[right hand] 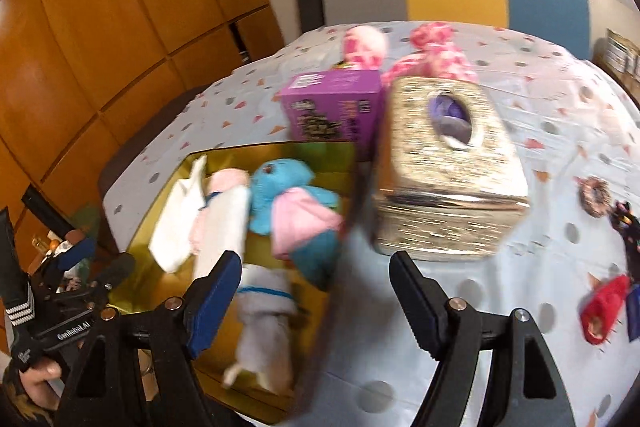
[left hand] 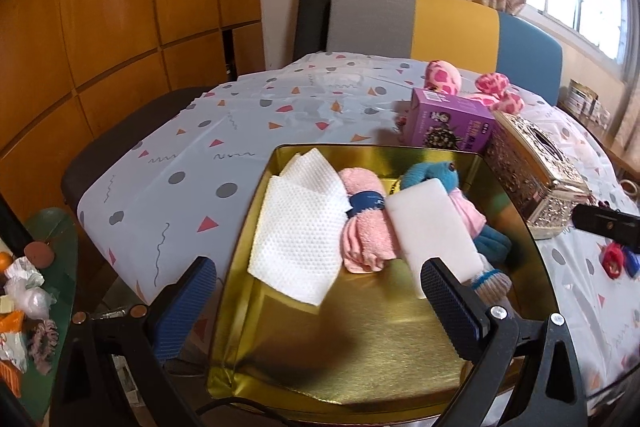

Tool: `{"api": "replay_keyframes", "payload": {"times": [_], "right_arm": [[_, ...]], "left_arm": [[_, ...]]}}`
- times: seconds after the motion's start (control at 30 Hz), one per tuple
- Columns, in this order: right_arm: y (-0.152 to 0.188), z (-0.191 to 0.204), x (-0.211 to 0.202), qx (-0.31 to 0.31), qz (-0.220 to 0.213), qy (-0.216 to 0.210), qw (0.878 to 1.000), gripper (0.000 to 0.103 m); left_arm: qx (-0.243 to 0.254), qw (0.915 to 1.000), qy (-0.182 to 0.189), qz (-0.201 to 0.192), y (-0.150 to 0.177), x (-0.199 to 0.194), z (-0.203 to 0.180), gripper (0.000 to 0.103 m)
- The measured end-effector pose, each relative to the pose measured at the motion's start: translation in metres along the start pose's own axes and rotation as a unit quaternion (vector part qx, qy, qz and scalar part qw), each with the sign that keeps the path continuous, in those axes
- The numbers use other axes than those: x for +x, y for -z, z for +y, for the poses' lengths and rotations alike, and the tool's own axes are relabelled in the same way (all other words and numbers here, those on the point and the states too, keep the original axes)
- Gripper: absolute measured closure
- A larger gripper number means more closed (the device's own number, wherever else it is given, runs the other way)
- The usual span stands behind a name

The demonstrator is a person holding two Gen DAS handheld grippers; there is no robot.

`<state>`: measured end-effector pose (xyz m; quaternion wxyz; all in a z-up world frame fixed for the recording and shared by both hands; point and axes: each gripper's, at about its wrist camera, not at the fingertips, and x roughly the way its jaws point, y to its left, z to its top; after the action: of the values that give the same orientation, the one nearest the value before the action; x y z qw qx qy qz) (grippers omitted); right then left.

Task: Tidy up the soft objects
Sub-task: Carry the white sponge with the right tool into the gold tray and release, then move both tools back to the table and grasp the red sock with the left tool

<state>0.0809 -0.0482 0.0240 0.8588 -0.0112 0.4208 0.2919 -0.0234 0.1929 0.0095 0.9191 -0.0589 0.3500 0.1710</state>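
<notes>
A gold tray (left hand: 360, 347) (right hand: 224, 155) holds a white paper towel (left hand: 298, 239), a rolled pink towel (left hand: 364, 239) with a blue band, a white foam block (left hand: 432, 231), a blue doll (left hand: 432, 175) (right hand: 280, 187) in a pink dress and a white sock (right hand: 264, 327). My left gripper (left hand: 316, 303) is open over the tray's near left corner, one finger outside the wall, gripping nothing. My right gripper (right hand: 316, 291) is open above the tray's right wall, pads clear of it. The right wrist view is blurred.
A purple box (left hand: 448, 123) and a gold tissue box (right hand: 444, 167) stand right behind and beside the tray. A pink spotted plush (right hand: 432, 59) lies at the back. A red scrunchie (right hand: 604, 307) and small items lie at the right. A chair (left hand: 412, 23) stands beyond the table.
</notes>
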Motion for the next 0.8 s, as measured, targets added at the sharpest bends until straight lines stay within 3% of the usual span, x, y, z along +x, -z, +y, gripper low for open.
{"api": "replay_keyframes", "payload": {"times": [0.27,0.5,0.67,0.8], "right_arm": [[0.008,-0.063,-0.035,0.033,-0.023,0.072,0.997,0.025],[0.018,-0.133,-0.075,0.095,-0.052,0.145,0.984,0.025],[0.028,-0.183,-0.103,0.164,-0.09,0.205,0.961,0.025],[0.04,-0.231,-0.132,0.242,-0.141,0.27,0.921,0.025]], "left_arm": [[0.023,0.9997,0.013,-0.003,-0.002,-0.004,-0.017,0.0],[0.055,0.9977,0.037,-0.012,-0.007,-0.01,-0.04,0.0],[0.087,0.9937,0.069,-0.018,-0.012,-0.015,-0.065,0.0],[0.113,0.9885,0.099,-0.019,-0.015,-0.02,-0.088,0.0]]}}
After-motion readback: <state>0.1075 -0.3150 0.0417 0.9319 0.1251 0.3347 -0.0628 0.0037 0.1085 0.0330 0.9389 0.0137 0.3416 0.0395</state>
